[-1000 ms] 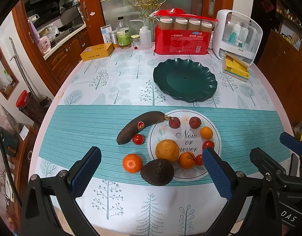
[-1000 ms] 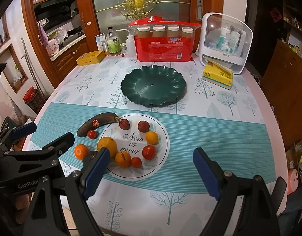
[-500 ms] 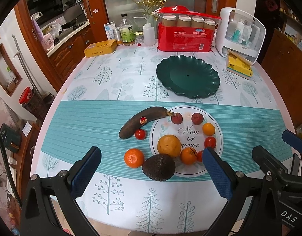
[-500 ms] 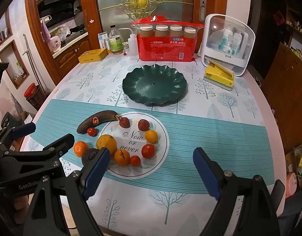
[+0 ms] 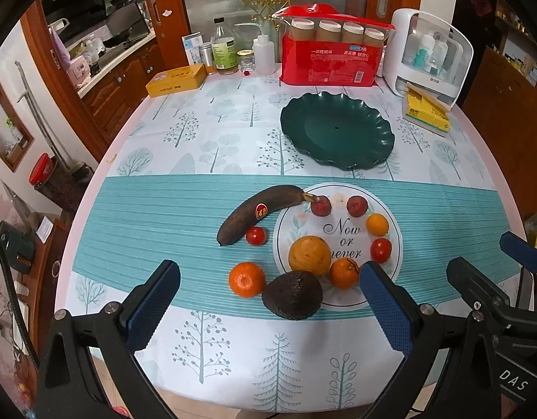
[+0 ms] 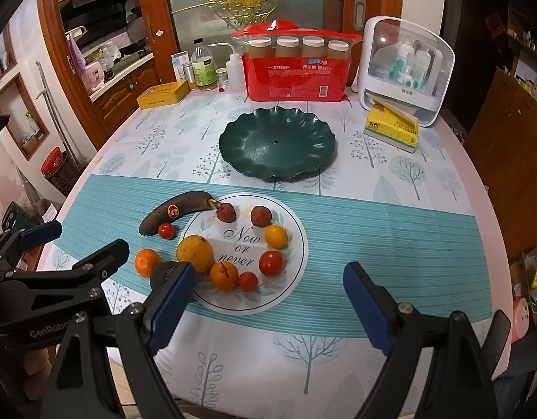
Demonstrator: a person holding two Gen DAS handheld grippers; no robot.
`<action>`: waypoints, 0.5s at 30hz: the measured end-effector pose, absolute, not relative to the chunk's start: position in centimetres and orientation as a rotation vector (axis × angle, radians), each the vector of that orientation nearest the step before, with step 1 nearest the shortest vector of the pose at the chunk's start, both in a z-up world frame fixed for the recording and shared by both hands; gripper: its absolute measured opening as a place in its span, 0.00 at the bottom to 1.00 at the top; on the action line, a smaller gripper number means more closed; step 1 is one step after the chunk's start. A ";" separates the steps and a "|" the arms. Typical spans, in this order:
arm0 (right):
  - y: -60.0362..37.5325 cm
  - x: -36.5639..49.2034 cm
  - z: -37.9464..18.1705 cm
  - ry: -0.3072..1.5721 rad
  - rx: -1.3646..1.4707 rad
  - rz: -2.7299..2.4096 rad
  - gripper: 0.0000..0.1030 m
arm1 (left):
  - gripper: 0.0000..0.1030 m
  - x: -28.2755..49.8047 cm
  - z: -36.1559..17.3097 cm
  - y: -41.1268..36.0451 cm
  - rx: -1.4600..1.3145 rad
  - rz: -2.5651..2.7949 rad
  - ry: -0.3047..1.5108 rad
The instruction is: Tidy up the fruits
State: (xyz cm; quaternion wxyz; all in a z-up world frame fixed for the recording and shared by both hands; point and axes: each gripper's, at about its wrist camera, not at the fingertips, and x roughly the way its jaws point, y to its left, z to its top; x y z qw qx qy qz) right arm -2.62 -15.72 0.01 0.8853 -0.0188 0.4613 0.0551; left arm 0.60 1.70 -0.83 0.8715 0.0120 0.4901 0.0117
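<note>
Fruit lies around a round white "Now or never" mat: a dark banana, an avocado, a mandarin, a large orange, cherry tomatoes and two lychees. An empty green scalloped plate sits behind. My left gripper is open and empty, near the avocado. My right gripper is open and empty, in front of the mat.
At the table's back stand a red pack of paper cups, bottles and jars, a yellow tin, a white storage box and a yellow tissue pack. The table's front edge is just below both grippers.
Both grippers have risen and pulled back slightly; the table looks a little farther away. Both stay open. No fruit has moved.
</note>
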 end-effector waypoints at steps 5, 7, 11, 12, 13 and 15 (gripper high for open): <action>-14.8 -2.3 0.7 0.946 -0.035 0.082 0.85 | 0.99 1.6 -0.2 2.6 0.037 -0.010 1.009; -14.3 -2.3 1.1 0.935 -0.033 0.067 0.85 | 0.99 2.0 0.1 2.9 0.048 -0.023 1.002; -13.6 -2.2 1.6 0.923 -0.027 0.031 0.85 | 0.99 2.8 0.5 3.4 0.069 -0.052 0.993; -13.5 -2.1 1.7 0.923 -0.024 0.024 0.85 | 0.99 2.9 0.5 3.5 0.072 -0.058 0.992; -13.4 -2.0 1.7 0.925 -0.019 0.015 0.85 | 0.99 3.1 0.5 3.6 0.074 -0.066 0.992; -13.1 -1.9 1.6 0.931 -0.011 0.002 0.85 | 0.99 3.5 0.3 3.9 0.073 -0.083 0.999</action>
